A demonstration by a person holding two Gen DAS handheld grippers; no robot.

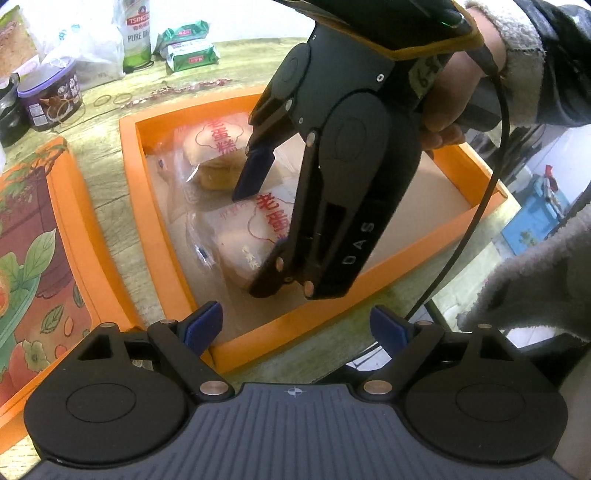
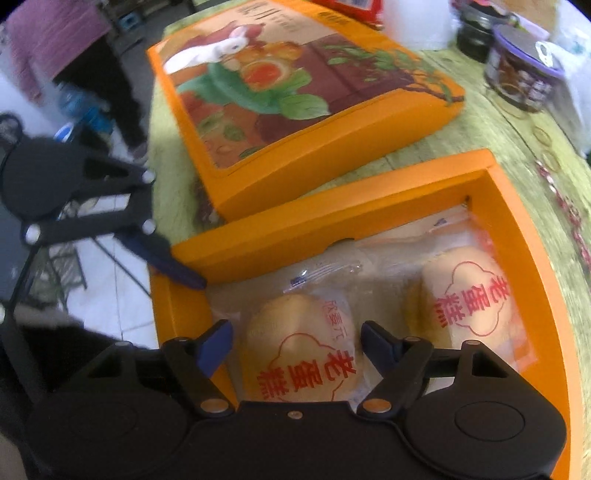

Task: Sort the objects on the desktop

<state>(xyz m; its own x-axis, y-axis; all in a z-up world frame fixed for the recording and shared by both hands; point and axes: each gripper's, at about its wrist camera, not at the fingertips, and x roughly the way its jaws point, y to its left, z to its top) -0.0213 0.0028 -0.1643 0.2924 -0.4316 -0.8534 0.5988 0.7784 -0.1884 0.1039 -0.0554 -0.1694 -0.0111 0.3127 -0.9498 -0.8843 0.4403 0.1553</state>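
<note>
An open orange box [image 1: 162, 236] holds two wrapped egg cakes with red characters. In the left wrist view the far cake [image 1: 214, 147] and the near cake [image 1: 255, 236] lie inside it. My right gripper [image 1: 264, 225] reaches down into the box, open, its fingers on either side of the near cake. In the right wrist view that gripper [image 2: 297, 341] is open around the near cake [image 2: 299, 362], with the other cake [image 2: 469, 295] to its right. My left gripper [image 1: 297, 326] is open and empty at the box's near rim; one of its fingers [image 2: 166, 262] rests at the box corner [image 2: 258, 236].
The box's illustrated orange lid [image 2: 303, 92] lies beside the box on the green table [image 1: 99, 147]. A purple-lidded jar [image 1: 50, 99], a green bottle [image 1: 137, 33], green snack packs [image 1: 190, 48], plastic bags and rubber bands [image 1: 110, 99] stand at the back. The table edge is just past the box.
</note>
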